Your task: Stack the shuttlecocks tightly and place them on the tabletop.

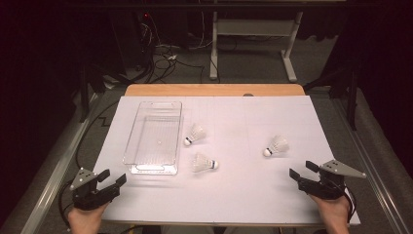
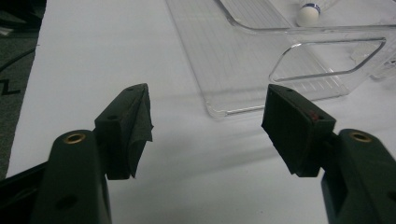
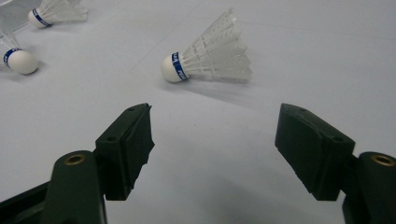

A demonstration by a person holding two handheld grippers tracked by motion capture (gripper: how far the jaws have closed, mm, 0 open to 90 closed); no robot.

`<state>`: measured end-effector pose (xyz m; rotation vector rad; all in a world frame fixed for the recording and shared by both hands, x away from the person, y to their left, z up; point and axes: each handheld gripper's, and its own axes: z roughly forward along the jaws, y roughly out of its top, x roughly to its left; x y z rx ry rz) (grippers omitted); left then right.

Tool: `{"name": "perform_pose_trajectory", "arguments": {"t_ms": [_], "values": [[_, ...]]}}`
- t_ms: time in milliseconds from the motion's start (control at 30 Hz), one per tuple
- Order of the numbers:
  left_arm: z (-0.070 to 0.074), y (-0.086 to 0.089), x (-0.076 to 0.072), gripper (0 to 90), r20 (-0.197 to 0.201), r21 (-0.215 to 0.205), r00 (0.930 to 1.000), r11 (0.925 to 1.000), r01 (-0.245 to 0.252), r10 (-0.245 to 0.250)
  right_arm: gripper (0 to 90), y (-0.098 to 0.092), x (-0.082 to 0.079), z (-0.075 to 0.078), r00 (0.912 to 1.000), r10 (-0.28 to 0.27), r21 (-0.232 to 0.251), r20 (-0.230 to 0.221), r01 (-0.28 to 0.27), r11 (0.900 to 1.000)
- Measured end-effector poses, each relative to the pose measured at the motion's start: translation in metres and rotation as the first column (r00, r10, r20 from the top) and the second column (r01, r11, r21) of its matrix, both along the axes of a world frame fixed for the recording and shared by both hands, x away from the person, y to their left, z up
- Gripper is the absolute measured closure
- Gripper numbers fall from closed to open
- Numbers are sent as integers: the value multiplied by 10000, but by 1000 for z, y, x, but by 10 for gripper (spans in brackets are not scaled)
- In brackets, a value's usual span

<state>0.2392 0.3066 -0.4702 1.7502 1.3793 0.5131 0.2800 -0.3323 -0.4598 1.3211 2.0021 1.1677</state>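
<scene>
A white worktop (image 1: 243, 195) carries three shuttlecocks and a clear plastic tray (image 1: 155, 168), which stands empty towards the left. Two shuttlecocks lie on their sides just right of the tray: one (image 1: 196, 134) near its middle, another (image 1: 204, 163) near its front corner. The third shuttlecock (image 1: 276, 146) lies well apart on the right, its white cork pointing left and towards the person.

The left gripper (image 1: 113, 179) rests at the front left corner of the worktop, jaws spread wide with nothing between them, aimed at the tray's near end. The right gripper (image 1: 302, 171) sits at the front right, jaws likewise wide open and empty, facing the third shuttlecock.

The work appears to be putting shuttlecocks into the tray, and it looks barely begun. A good first move would likely be for the right gripper to reach forward to the third shuttlecock, closing near the cork or the blue band rather than on the feathers, which could bend or slip. A gentle squeeze should do, since the thing is light and may roll away if nudged.
</scene>
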Motion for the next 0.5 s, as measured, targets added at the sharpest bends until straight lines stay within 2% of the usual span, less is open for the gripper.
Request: {"name": "perform_pose_trajectory", "arguments": {"t_ms": [500], "values": [[1, -2, -4, 335, 83, -17, 10000, 10000, -4, 4, 282, 1, 0, 0, 10000, 85, -128, 10, -85, 9999]]}}
